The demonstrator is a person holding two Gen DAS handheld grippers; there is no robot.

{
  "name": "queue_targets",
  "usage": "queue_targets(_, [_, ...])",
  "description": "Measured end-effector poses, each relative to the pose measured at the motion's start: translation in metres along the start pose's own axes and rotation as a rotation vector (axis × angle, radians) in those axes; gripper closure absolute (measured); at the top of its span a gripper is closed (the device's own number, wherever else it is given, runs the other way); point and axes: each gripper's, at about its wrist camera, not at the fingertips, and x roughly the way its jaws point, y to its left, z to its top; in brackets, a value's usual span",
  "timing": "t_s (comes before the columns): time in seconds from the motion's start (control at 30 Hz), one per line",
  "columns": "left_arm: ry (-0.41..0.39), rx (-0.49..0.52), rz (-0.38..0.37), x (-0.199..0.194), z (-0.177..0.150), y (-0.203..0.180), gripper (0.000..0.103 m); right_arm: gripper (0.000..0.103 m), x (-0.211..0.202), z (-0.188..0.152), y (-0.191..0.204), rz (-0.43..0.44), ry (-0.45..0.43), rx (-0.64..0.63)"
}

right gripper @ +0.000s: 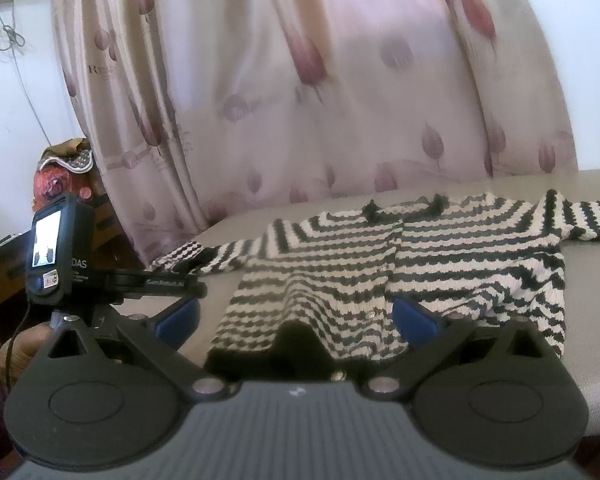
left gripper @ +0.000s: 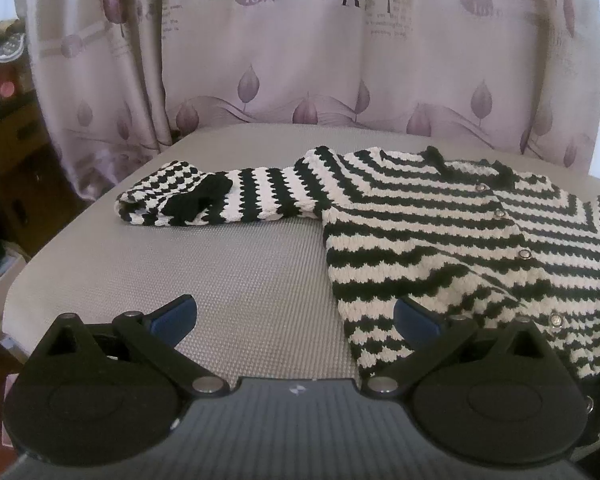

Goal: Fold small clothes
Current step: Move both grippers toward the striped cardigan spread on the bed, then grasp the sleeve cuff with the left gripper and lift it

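Note:
A small black-and-white striped knitted cardigan (left gripper: pixel 440 236) with metal buttons lies flat on a grey mat (left gripper: pixel 240 264), front up. Its left sleeve (left gripper: pixel 220 196) stretches out leftward with the cuff folded back. My left gripper (left gripper: pixel 296 316) is open and empty, low over the mat beside the cardigan's lower left hem. In the right wrist view the cardigan (right gripper: pixel 380 260) lies spread with both sleeves out. My right gripper (right gripper: pixel 296 316) is open and empty above the bottom hem near the button line.
A pink curtain (left gripper: pixel 300 60) with leaf prints hangs right behind the mat. The left gripper's body with its small screen (right gripper: pixel 56 248) shows at the left of the right wrist view. Dark wooden furniture (left gripper: pixel 8 152) and clutter stand at far left.

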Motion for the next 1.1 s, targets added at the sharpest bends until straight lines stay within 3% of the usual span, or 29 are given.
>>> queue_targets(0.67, [0.047, -0.002, 0.006, 0.018, -0.003, -0.001, 0.000, 0.000, 0.011, -0.002, -0.006, 0.009, 0.043, 0.023])
queue_targets(0.9, [-0.011, 0.053, 0.062, 0.033, 0.002, 0.012, 0.000, 0.000, 0.017, -0.005, -0.010, 0.003, 0.066, 0.036])
queue_targets(1.1, [-0.161, 0.228, 0.216, 0.062, 0.014, 0.034, 0.000, 0.000, 0.026, -0.007, -0.014, -0.004, 0.092, 0.044])
